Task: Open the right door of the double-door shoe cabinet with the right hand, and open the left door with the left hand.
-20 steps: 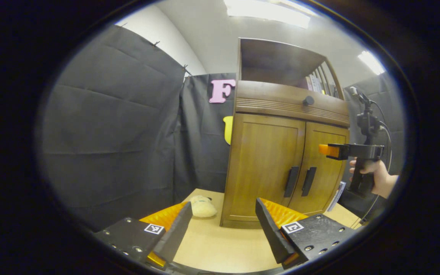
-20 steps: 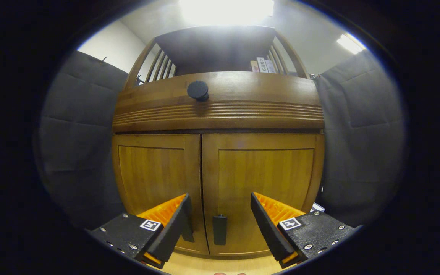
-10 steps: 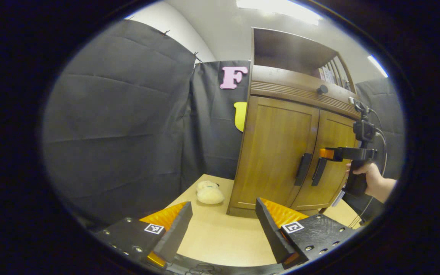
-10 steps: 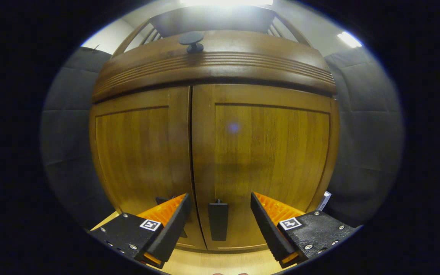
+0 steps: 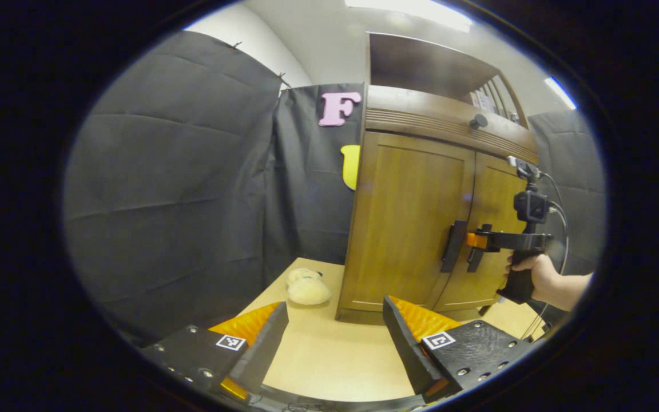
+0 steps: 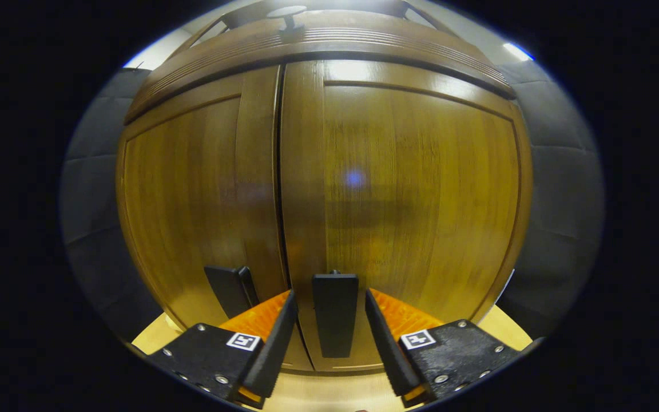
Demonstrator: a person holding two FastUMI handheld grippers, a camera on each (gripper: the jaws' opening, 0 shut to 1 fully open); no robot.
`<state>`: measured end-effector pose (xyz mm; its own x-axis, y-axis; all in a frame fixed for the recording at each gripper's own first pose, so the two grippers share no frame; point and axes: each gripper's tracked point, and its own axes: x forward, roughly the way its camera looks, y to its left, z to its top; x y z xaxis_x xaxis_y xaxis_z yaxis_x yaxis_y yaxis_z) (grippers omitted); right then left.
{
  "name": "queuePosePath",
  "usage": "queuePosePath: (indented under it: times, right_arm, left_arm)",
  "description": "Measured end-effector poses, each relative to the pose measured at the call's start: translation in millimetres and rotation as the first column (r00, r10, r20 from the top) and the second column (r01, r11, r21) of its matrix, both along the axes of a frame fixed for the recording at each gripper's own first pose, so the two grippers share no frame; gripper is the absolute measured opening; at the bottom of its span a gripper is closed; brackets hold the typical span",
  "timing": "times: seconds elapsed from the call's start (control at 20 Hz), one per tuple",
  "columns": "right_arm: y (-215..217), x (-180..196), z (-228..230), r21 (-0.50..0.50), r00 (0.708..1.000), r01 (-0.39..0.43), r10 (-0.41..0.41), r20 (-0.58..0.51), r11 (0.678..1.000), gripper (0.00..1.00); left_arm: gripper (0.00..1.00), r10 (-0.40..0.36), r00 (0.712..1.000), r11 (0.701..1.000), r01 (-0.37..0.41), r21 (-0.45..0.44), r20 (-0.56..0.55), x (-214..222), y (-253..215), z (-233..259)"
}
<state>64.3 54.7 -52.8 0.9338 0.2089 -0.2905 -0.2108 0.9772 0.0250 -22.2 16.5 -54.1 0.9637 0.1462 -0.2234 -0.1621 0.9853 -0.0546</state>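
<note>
The brown wooden double-door shoe cabinet (image 5: pixel 421 229) is standing on the pale wooden counter (image 5: pixel 329 360), with both of its doors sitting closed and flush. In the right gripper view, the right gripper (image 6: pixel 329 337) is hovering close in front of the right door (image 6: pixel 415 194), its fingers (image 6: pixel 275 343) standing apart on either side of the flat black right door handle (image 6: pixel 335 320); gaps are showing between the handle and each finger, so nothing is being pressed. The black left door handle (image 6: pixel 229 289) is sitting just beside it, across the seam, on the left door (image 6: pixel 192 194).

In the left gripper view, the left gripper (image 5: pixel 332 337) is hanging over the counter, well apart from the cabinet, with its fingers spread wide and holding nothing. Farther off in that view, a person's hand (image 5: pixel 532 272) is gripping the right gripper's black stock, and that gripper's tip is reaching the pair of handles at the middle of the cabinet front. A small cream-coloured plush toy (image 5: pixel 306 289) is lying on the counter near the cabinet's left bottom corner. A round black knob (image 5: pixel 478 121) is sticking out of the ribbed wooden band above the doors.
</note>
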Motion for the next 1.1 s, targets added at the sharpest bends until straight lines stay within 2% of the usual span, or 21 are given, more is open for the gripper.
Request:
queuePosePath:
  times: [0.05,0.1,0.2,0.25,0.3,0.35,0.4,0.55,0.75,0.8,1.05,1.1]
  right_arm:
    - [-0.4,-3.8,1.6,-0.007,1.0,-0.002,0.002,-0.005,1.0,0.64]
    - [-10.1,-2.8,1.8,-0.02,1.0,0.006,-0.006,-0.007,1.0,0.55]
    - [-9.3,0.1,-2.8,-0.013,1.0,0.001,-0.001,-0.008,1.0,0.37]
    - [-9.2,-0.3,-3.5,0.003,1.0,0.0,0.0,-0.011,1.0,0.36]
    - [-8.8,0.3,-3.5,0.016,1.0,0.0,0.0,-0.015,1.0,0.35]
    - [-9.0,-0.2,-3.4,0.027,1.0,0.002,-0.001,-0.017,1.0,0.35]
    - [-9.0,-0.1,-4.2,0.029,1.0,0.001,0.0,-0.021,1.0,0.35]
    - [-9.3,-0.5,-4.0,0.019,1.0,-0.01,0.011,-0.029,1.0,0.35]
    - [-9.9,0.2,-4.0,0.028,0.998,-0.03,0.032,-0.047,0.999,0.35]
    - [-10.4,0.5,-4.7,0.028,0.998,-0.034,0.035,-0.051,0.999,0.34]
    - [-11.7,-2.1,-1.3,0.028,0.997,-0.037,0.038,-0.064,0.999,0.34]
    - [-11.6,-1.9,-0.9,0.026,0.997,-0.04,0.042,-0.066,0.999,0.34]
  left_arm:
    - [1.0,-0.027,1.0,1.0,0.027,0.001,0.012,3.1,-5.7,4.3]
    - [0.95,-0.051,0.998,0.999,0.051,0.007,0.022,7.5,-11.2,7.9]
    - [0.95,-0.094,0.995,0.995,0.093,0.03,0.041,14.1,-16.7,12.0]
    - [1.0,-0.114,0.992,0.993,0.112,0.043,0.047,14.8,-18.0,13.2]
    - [1.0,-0.132,0.99,0.99,0.129,0.059,0.058,15.2,-19.9,16.6]
    - [0.95,-0.154,0.985,0.986,0.148,0.079,0.076,29.4,-28.6,18.6]
    - [1.0,-0.181,0.979,0.98,0.172,0.095,0.09,23.8,-27.4,28.8]
    - [1.0,-0.242,0.966,0.968,0.234,0.097,0.088,41.4,-52.1,20.0]
    - [1.0,-0.245,0.967,0.969,0.241,0.057,0.073,39.5,-55.8,21.0]
    - [0.95,-0.235,0.97,0.971,0.232,0.051,0.065,40.7,-54.2,19.5]
    - [0.95,-0.213,0.976,0.977,0.212,0.016,0.038,52.7,-49.2,8.2]
    - [1.0,-0.212,0.977,0.977,0.211,0.013,0.033,57.2,-47.5,6.5]
